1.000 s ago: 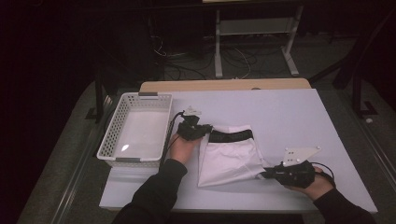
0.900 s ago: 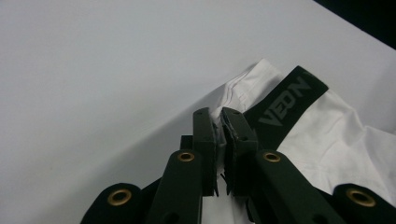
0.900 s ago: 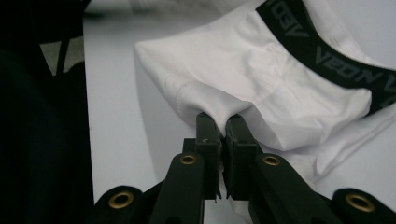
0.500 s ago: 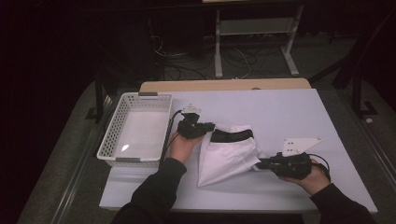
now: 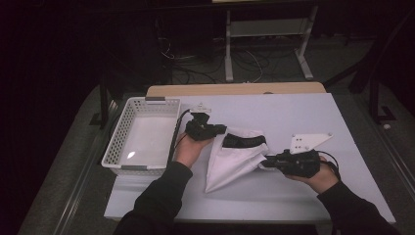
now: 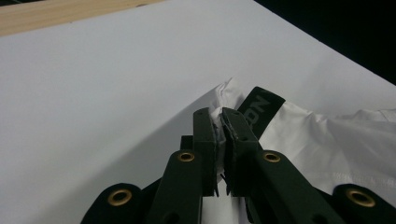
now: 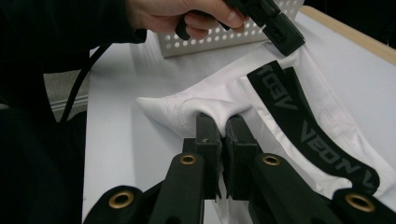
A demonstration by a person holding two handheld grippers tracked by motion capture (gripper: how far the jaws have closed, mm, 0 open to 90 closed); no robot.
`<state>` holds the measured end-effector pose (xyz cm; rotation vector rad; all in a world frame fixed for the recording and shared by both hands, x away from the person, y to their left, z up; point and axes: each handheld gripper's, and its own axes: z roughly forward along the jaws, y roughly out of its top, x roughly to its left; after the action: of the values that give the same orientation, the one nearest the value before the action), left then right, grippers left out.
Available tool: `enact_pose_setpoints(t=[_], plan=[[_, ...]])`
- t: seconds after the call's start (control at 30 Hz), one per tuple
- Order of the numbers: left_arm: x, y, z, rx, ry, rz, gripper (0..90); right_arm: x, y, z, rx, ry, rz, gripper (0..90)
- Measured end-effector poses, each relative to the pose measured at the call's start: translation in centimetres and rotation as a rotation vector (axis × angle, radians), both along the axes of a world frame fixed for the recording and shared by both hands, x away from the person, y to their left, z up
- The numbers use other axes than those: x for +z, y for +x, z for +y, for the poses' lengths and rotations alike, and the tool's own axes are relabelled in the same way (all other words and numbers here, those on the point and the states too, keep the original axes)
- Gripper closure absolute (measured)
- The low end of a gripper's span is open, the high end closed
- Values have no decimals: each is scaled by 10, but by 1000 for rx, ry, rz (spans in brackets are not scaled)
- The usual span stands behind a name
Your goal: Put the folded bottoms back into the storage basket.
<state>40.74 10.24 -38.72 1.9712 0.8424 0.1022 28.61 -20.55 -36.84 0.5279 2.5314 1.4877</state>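
Left tool [image 5: 219,130] clamped on the waistband corner of the white garment [image 5: 230,161]; right tool [image 5: 266,163] clamped on a fabric fold at its opposite edge. Since a second ago both hands have risen and the right has drawn inward, so the cloth now hangs tented between the two grips, its lower point on the desk [image 5: 274,112] near the front edge, centre. Black waistband [image 5: 243,140] faces up. White basket [image 5: 142,137] sits at the left edge. Judged: lift under way, likely for folding or a transfer to the basket.
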Motion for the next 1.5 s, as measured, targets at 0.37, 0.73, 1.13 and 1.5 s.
enact_pose_setpoints(t=[0.37,0.73,1.13,1.5], plan=[[18,9,3,-17,-20,-2,845,16,9,3,-12,21,-21,854],[44,22,3,-81,-46,-17,845,40,27,14,-8,18,-66,854],[69,28,16,-113,-62,-43,845,69,41,34,-33,18,-70,854],[92,32,55,-73,-79,-86,844,90,58,58,-7,28,-72,854]])
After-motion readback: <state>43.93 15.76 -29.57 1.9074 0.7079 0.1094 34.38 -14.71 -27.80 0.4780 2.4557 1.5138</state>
